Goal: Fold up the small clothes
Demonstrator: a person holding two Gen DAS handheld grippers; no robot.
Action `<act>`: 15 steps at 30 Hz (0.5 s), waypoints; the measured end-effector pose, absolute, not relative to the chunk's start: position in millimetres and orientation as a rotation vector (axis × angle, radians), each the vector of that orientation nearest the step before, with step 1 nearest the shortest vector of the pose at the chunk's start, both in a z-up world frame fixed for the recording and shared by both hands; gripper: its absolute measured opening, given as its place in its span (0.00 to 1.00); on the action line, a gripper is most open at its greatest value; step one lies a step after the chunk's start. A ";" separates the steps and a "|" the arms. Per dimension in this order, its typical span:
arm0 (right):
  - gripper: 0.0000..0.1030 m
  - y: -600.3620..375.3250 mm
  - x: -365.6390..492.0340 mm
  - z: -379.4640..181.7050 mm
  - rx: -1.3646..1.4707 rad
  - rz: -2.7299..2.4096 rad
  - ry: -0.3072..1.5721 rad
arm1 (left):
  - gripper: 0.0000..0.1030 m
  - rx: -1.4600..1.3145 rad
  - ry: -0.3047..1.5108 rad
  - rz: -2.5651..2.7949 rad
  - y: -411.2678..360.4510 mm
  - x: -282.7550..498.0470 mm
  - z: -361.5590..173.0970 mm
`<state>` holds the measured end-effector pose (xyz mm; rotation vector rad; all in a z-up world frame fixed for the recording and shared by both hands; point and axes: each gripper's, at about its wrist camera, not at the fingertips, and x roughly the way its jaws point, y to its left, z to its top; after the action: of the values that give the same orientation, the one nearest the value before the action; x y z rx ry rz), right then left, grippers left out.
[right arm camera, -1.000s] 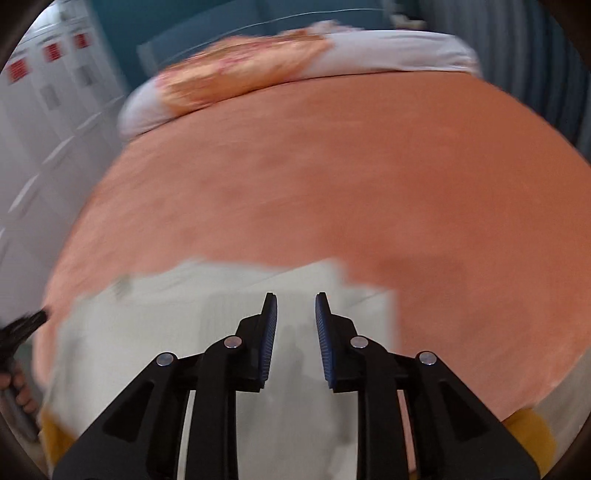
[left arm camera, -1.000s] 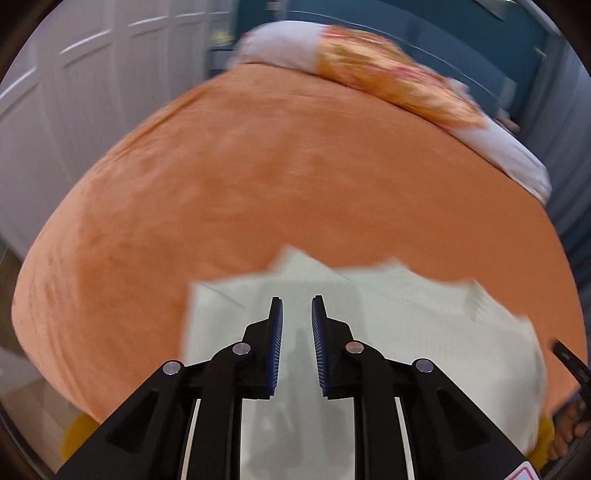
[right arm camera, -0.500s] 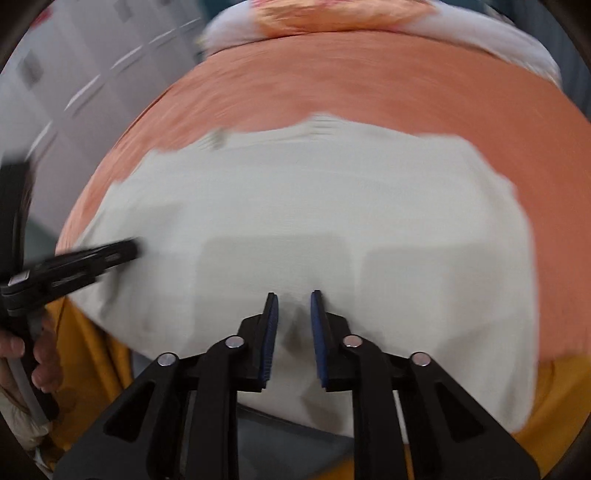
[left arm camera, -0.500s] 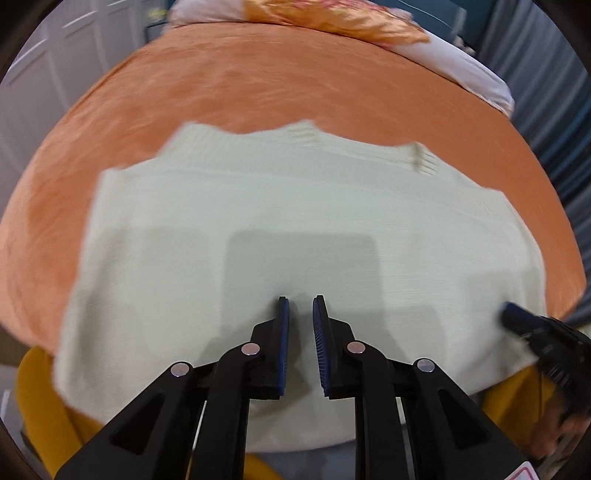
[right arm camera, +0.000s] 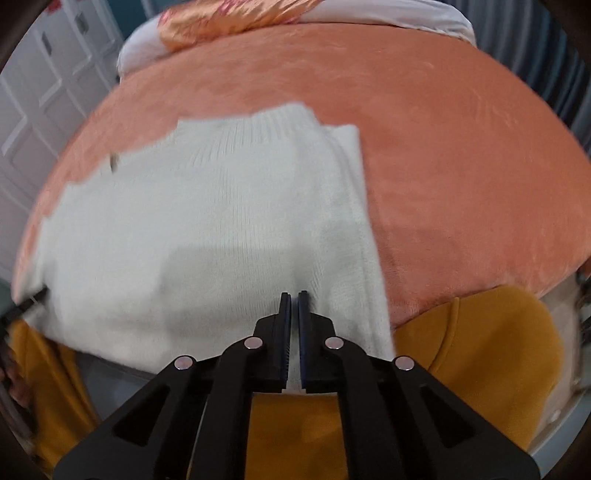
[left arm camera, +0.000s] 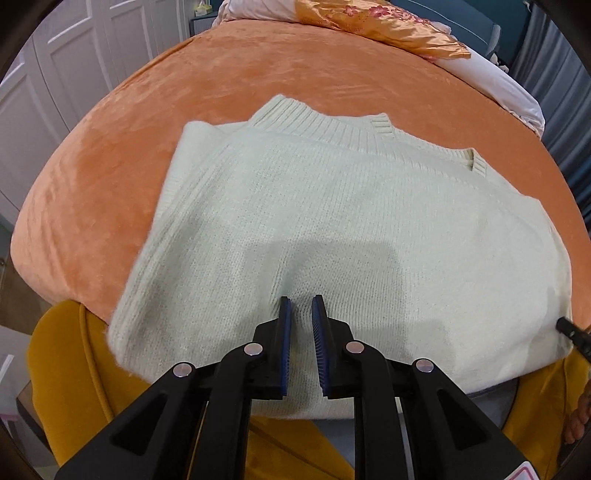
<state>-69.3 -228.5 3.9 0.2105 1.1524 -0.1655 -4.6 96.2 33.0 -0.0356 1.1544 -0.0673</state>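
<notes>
The pale knit sweater [left arm camera: 354, 236] lies flat on the orange bed cover [left arm camera: 229, 92], close to the near edge of the bed, part of its near edge reaching over that edge. Its ribbed band [left arm camera: 325, 127] is at the far side, toward twelve o'clock in both wrist views, so the garment points away from the person. Its long axis looks to run across, from nine to three o'clock, though the fisheye lens bends that reading.

The left gripper [left arm camera: 301, 306] is over the near middle of the sweater, which spreads from it toward twelve, with more cloth out toward three. Its jaws are close together with a narrow gap showing, and I cannot tell whether any knit is caught between the tips.

The right gripper [right arm camera: 294, 299] is near the sweater's right border, which runs from twelve to six just beside it (the frame is blurred). Its jaws are together. The tips lie against the knit, but whether a pinch of cloth is held cannot be told.

Each gripper is nearer its own half of the near edge. By my judgement, the coming fold turns on lifting that near edge toward twelve.

Beyond the sweater, pillows [left arm camera: 388, 26] lie at the far end of the bed.
</notes>
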 end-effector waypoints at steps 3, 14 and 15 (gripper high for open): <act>0.02 -232.6 -71.5 7.6 0.234 -0.176 1.176 | 0.16 -0.027 1.150 -0.065 95.3 -3.8 31.8; 0.08 -218.2 -58.3 -0.2 0.252 -0.169 1.230 | 0.15 -0.004 1.134 -0.058 90.1 -6.1 30.6; 0.11 -215.4 -59.7 5.7 0.254 -0.168 1.223 | 0.15 -0.008 1.134 -0.059 90.4 -6.2 30.7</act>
<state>-59.7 -215.4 5.7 0.2536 1.2233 -0.1683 -6.2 90.4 30.7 -0.0075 1.1336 -0.0585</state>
